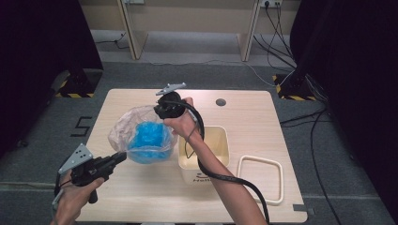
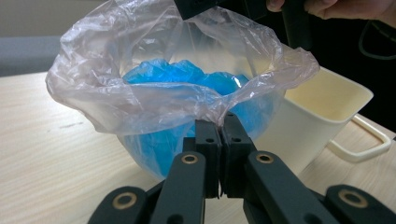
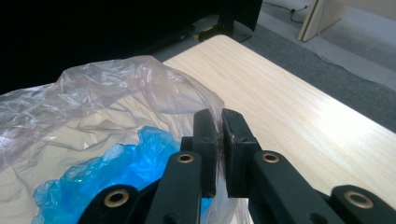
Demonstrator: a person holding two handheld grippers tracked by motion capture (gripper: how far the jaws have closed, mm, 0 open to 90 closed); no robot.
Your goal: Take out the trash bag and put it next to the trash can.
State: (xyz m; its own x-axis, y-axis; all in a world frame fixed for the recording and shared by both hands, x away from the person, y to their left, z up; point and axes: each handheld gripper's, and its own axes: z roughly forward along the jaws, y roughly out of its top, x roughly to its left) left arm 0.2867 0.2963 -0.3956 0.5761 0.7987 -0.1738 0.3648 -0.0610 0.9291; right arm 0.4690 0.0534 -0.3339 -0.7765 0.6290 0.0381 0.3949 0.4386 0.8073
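Note:
A clear plastic bag [image 1: 123,125] holding crumpled blue material [image 1: 149,137] sits over the middle of the wooden table [image 1: 253,112]. My left gripper [image 1: 123,156] pinches the bag's near-left rim, jaws shut on the film [image 2: 219,122]. My right gripper [image 1: 159,110] is shut on the far rim, with the film caught between its jaws [image 3: 218,130]. The bag [image 2: 154,60] hangs open between the two grips, and the blue material [image 2: 173,74] shows through it. In the right gripper view the blue material [image 3: 116,168] lies low inside the bag [image 3: 102,88].
A cream square bin [image 1: 206,150] stands right of the bag, also seen as the cream bin [image 2: 322,112]. Its loose cream rim frame [image 1: 260,178] lies flat at the table's right. A round cable hole [image 1: 220,101] sits near the far edge. Black cables cross the floor.

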